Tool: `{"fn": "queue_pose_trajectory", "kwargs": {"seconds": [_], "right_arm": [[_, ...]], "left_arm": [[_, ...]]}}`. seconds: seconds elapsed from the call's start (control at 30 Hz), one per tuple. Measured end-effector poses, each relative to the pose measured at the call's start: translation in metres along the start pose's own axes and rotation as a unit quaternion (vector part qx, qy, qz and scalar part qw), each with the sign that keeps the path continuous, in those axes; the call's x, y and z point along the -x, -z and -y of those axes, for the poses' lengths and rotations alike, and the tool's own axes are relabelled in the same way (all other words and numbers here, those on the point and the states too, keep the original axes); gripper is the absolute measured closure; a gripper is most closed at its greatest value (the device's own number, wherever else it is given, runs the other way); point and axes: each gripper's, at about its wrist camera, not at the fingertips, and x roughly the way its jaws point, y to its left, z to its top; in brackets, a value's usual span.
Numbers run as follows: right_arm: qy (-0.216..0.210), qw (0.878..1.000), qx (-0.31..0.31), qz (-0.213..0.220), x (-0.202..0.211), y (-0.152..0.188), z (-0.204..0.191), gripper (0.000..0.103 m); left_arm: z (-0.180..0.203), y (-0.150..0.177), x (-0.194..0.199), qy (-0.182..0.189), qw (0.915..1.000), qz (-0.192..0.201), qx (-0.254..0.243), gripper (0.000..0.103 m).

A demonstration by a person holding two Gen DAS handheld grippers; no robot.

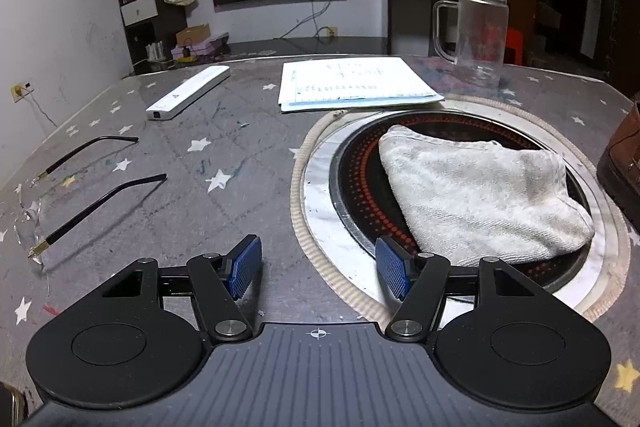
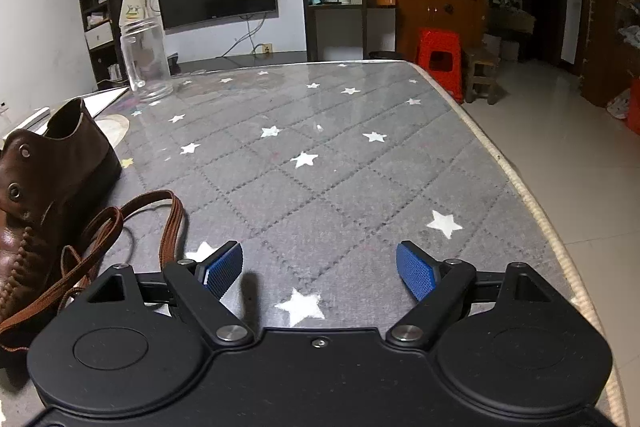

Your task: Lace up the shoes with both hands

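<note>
A brown leather shoe (image 2: pixel 36 187) stands at the left edge of the right wrist view, its metal eyelets showing. Its brown lace (image 2: pixel 168 227) lies loose in loops on the table beside it. My right gripper (image 2: pixel 320 269) hovers open over bare tablecloth to the right of the lace, nothing between its blue pads. In the left wrist view only the shoe's brown heel (image 1: pixel 624 155) shows at the far right edge. My left gripper (image 1: pixel 318 269) is open above the rim of the round cooktop (image 1: pixel 360 163), holding nothing.
A folded grey-white cloth (image 1: pixel 480 187) lies on the cooktop. Eyeglasses (image 1: pixel 60 195), a white remote-like bar (image 1: pixel 188 93), papers (image 1: pixel 352 83) and a clear glass mug (image 1: pixel 480 35) sit on the star-patterned tablecloth (image 2: pixel 320 147). The table's right edge (image 2: pixel 532 195) drops to tiled floor.
</note>
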Motion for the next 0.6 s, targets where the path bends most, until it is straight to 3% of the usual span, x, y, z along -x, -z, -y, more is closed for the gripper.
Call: {"fn": "queue_pose_trajectory", "kwargs": {"seconds": [0.3, 0.43, 0.6], "right_arm": [[-0.005, 1.000, 0.008, -0.003, -0.0026, -0.0009, -0.0006, 0.012], [-0.006, 1.000, 0.013, -0.006, -0.0036, -0.0004, -0.0034, 0.009], [-0.007, 1.000, 0.020, -0.010, -0.0058, -0.0001, -0.0061, 0.005]], "left_arm": [[-0.0069, 0.0038, -0.0050, 0.006, 0.9999, -0.002, -0.012, 0.038], [-0.0068, 0.0065, -0.0057, 0.004, 0.9998, 0.003, -0.020, 0.027], [-0.0090, 0.0065, -0.0068, 0.008, 0.9998, 0.002, -0.016, 0.025]]}}
